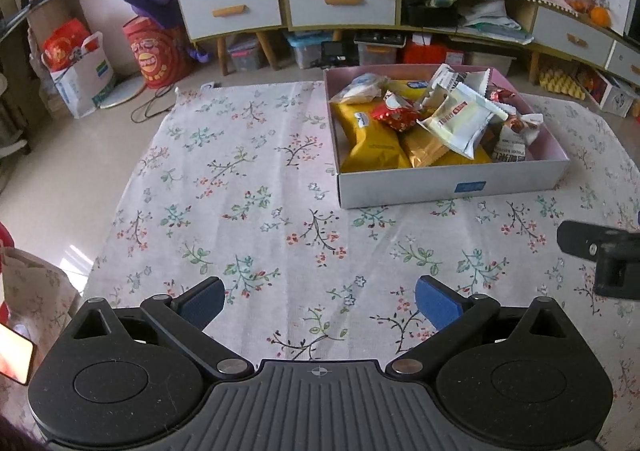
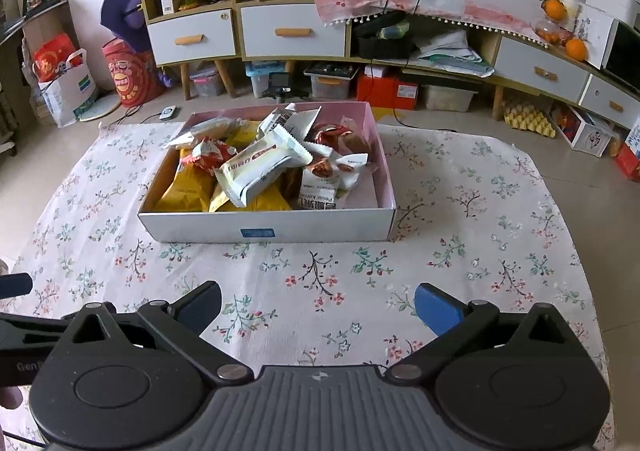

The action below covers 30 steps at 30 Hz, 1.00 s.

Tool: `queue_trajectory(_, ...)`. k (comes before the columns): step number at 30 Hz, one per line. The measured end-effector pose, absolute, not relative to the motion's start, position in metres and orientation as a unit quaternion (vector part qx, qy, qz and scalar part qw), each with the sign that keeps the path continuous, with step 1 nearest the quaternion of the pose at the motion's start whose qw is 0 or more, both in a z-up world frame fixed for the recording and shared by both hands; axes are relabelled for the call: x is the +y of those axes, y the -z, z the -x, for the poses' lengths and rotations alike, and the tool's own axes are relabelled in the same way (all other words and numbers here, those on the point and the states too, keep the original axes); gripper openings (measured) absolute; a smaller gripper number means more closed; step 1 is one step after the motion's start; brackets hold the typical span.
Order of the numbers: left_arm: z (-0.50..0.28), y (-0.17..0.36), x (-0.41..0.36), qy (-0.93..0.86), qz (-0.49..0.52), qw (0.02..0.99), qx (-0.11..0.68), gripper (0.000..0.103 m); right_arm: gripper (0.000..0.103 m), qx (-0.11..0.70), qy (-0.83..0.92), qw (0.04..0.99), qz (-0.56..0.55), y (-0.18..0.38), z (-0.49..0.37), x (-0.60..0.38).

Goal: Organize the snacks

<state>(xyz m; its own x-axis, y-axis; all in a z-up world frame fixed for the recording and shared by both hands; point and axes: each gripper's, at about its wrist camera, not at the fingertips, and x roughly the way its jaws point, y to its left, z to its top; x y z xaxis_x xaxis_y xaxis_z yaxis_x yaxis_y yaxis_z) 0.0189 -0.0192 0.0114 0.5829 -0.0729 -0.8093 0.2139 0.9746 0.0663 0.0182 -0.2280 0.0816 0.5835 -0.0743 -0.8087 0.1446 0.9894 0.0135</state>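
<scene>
Blue rubber pads tip both of my claws, and both stand spread wide with nothing between them: my left claw (image 1: 320,305) and my right claw (image 2: 318,309) each hang over bare flowered cloth (image 2: 320,279) on the tabletop, short of the snacks

Outward from there sits the box (image 2: 264,227), a shallow cardboard tray with a pale outer wall and pink inside, and every snack I can see lies heaped in it; none shows on the cloth. On top is a white packet (image 2: 260,169) with serrated ends, propped at a slant. Around it are a small red-and-white packet (image 2: 210,155), yellow bags (image 2: 186,191) flat underneath, and a nut packet (image 2: 318,191) toward the right wall

I judge all of these light, puffed and crinkly: film wrappers that slide against each other and dent under pressure, with contents that may crumble. I would pinch a crimped end seal or a flat edge, gently, not squeeze the belly. The box itself looks stiff enough to push or grip by its wall

My right view faces the box squarely and shows its right inner floor partly bare, and the edge of my left claw's body at the left. My left view sees the box (image 1: 452,187) from the side, off to the right, with a broad stretch of cloth (image 1: 240,191) beside it and part of my right claw's frame (image 1: 600,255)
</scene>
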Motion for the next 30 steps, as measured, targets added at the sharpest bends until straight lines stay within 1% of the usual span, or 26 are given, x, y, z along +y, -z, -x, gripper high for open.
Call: queue_trajectory(30,-0.017,-0.015,-0.018,0.072,-0.085,0.888,0.445,0.102,0.087,0.453,0.047,0.890,-0.015,-0.083,-0.017,-0.215)
